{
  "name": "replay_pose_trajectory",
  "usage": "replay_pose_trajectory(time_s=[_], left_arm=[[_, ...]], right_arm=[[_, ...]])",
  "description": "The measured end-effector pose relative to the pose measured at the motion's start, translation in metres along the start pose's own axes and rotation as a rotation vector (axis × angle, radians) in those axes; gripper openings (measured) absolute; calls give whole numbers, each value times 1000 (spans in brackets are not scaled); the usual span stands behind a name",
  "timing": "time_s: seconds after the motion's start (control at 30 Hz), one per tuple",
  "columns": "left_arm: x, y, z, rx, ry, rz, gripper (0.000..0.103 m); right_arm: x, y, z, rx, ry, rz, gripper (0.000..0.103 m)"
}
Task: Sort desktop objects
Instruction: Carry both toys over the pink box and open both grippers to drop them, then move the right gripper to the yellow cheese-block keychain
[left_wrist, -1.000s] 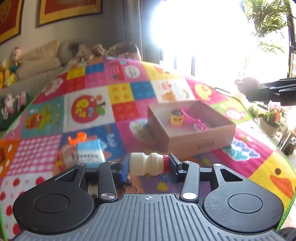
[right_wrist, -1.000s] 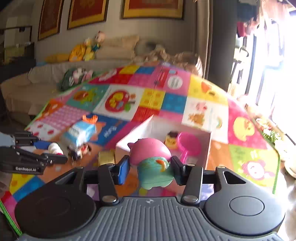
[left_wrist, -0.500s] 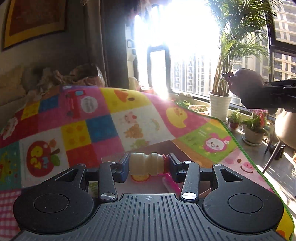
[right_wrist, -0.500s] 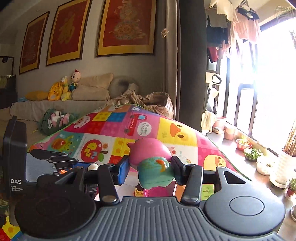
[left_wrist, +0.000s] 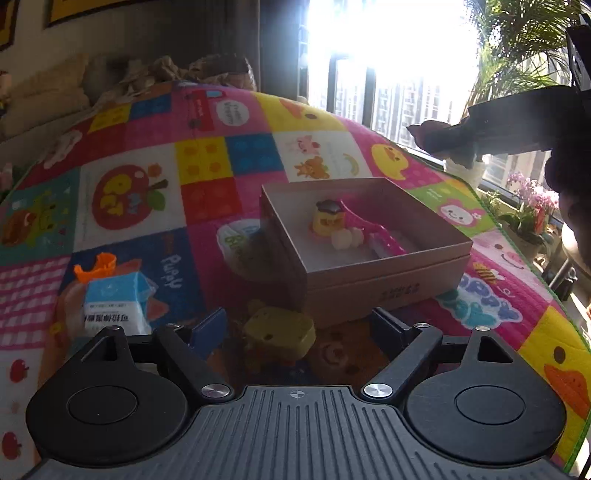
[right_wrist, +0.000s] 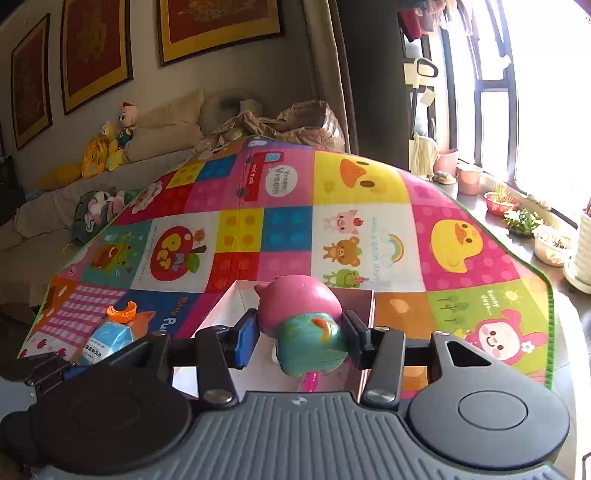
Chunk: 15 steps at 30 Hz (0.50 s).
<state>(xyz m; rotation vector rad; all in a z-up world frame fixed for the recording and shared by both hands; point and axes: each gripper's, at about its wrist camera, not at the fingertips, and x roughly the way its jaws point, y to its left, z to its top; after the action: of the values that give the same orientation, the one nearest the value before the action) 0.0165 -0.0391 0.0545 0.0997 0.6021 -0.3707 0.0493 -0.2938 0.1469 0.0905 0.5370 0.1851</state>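
Observation:
My left gripper (left_wrist: 299, 326) is opening, its pads pressing on nothing. A yellow block toy (left_wrist: 279, 330) lies on the mat and shows between the spread fingers, apart from both. Just beyond stands the open cardboard box (left_wrist: 388, 273). In it lie a cream bottle (left_wrist: 349, 236), a small yellow toy with a dark cap (left_wrist: 327, 221) and a pink scoop (left_wrist: 373, 230). My right gripper (right_wrist: 301, 338) is shut on a pink-and-teal round toy (right_wrist: 303, 321), held above the box (right_wrist: 236, 295). It shows as a dark shape (left_wrist: 443, 140) at the left wrist view's upper right.
A blue-and-white carton (left_wrist: 114, 302) and an orange piece (left_wrist: 96, 262) lie on the colourful play mat (left_wrist: 207, 158) left of the box. Potted plants (left_wrist: 532, 206) line the window sill at right. A sofa with plush toys (right_wrist: 110, 144) stands behind.
The left gripper has opened and the cream bottle it held now lies in the box. It has drawn back and dipped. The right gripper has carried its toy over the box.

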Motion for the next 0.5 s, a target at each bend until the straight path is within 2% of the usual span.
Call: replay_pose_trajectory(time_s=[0.17, 0.23, 0.27, 0.33, 0.4, 0.5], left_arm=[[-19, 27, -30, -29, 16, 85, 96], [-20, 40, -37, -58, 30, 124, 96], [-21, 45, -40, -66, 32, 149, 97], [-21, 55, -45, -83, 36, 193, 97], [-21, 64, -51, -109, 43, 216, 97], [-18, 75, -57, -154, 54, 243, 98]], right_arm=[[59, 21, 23, 64, 76, 81, 49], [79, 30, 29, 71, 85, 100, 55], [87, 36, 29, 67, 87, 84, 62], [92, 49, 26, 41, 87, 65, 62], [84, 65, 17, -15, 78, 88, 62], [60, 98, -8, -180, 45, 105, 62]])
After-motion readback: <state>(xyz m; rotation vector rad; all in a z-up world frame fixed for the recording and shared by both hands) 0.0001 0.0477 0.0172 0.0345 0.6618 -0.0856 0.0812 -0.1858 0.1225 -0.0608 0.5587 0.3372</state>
